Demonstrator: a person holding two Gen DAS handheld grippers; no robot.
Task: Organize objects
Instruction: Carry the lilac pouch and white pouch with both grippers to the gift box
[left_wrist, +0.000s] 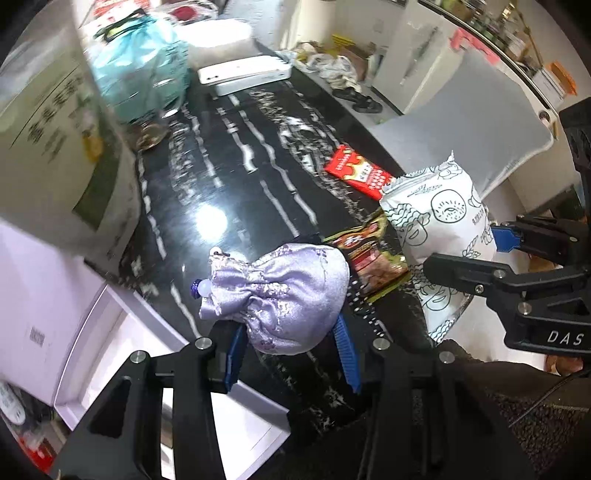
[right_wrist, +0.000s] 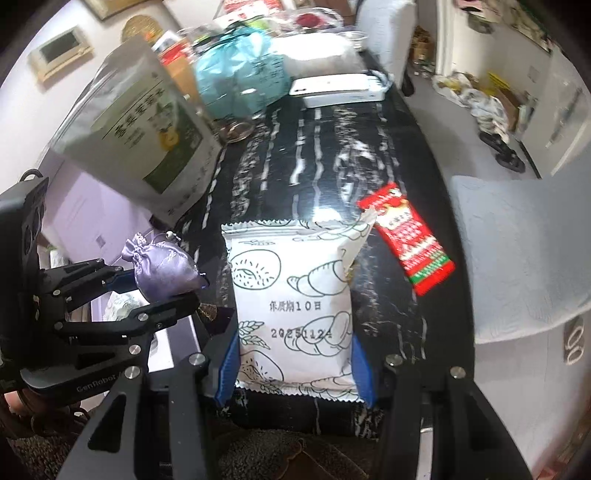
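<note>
My left gripper (left_wrist: 291, 350) is shut on a lilac satin drawstring pouch (left_wrist: 284, 295) and holds it above the near edge of the black marble table (left_wrist: 236, 177); the pouch also shows in the right wrist view (right_wrist: 162, 269). My right gripper (right_wrist: 295, 365) is shut on a white snack bag with line drawings (right_wrist: 291, 299), also seen in the left wrist view (left_wrist: 439, 229). A red snack packet (right_wrist: 406, 236) lies on the table to the right. A brown and green packet (left_wrist: 373, 258) lies between pouch and bag.
An open white box (left_wrist: 92, 332) sits at the table's left edge, below the pouch. A large grey-green standing pouch (right_wrist: 144, 136), a teal bag (right_wrist: 240, 77), a glass jar (right_wrist: 236, 129) and a white flat device (right_wrist: 340, 88) stand at the back. A grey chair (right_wrist: 517, 251) is to the right.
</note>
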